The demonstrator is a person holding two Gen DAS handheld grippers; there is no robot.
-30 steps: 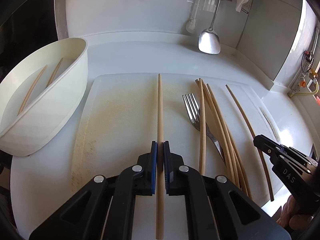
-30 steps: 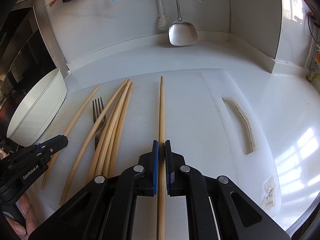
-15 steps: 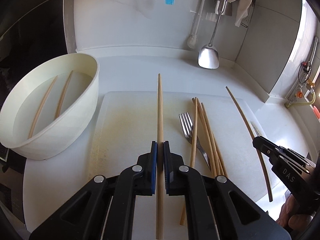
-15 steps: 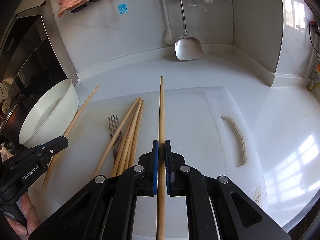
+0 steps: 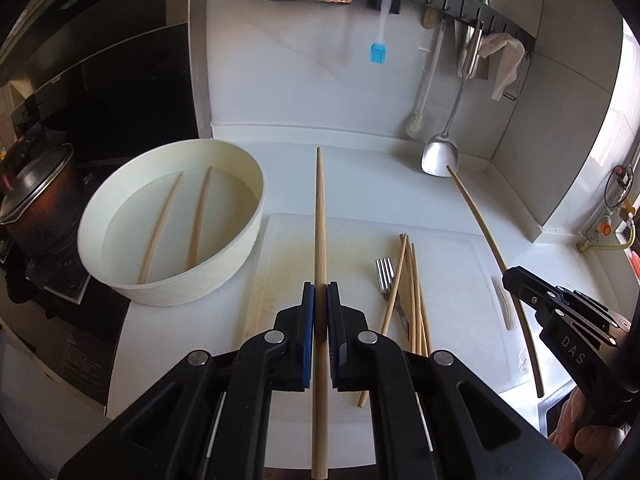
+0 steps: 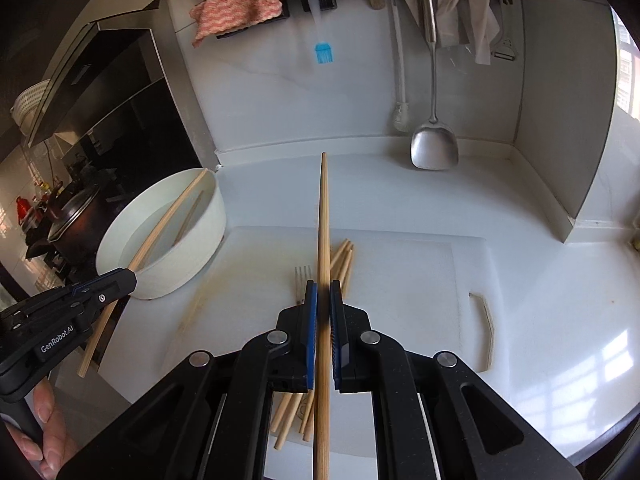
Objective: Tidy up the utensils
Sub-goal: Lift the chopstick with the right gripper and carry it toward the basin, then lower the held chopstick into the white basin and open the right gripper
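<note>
My left gripper [image 5: 319, 296] is shut on a wooden chopstick [image 5: 320, 216] held above the white cutting board [image 5: 352, 240]. My right gripper [image 6: 323, 294] is shut on another chopstick [image 6: 323, 216], also lifted. The right gripper also shows at the right in the left wrist view [image 5: 516, 280]; the left one shows at the left in the right wrist view [image 6: 124, 280]. A fork [image 5: 385, 276] and several chopsticks [image 5: 412, 280] lie on the board. A round white bowl [image 5: 240, 248] to the left holds two chopsticks [image 5: 200, 216].
A metal spatula [image 5: 440, 156], a white brush and a blue silicone brush [image 5: 378, 52] hang on the back wall with cloths. A dark pot [image 5: 32, 200] sits on the stove at far left. The counter corner wall rises at right.
Both grippers have risen and pulled back with their chopsticks, which are now well above the board. The bowl, wall rack and stove have come into view.
</note>
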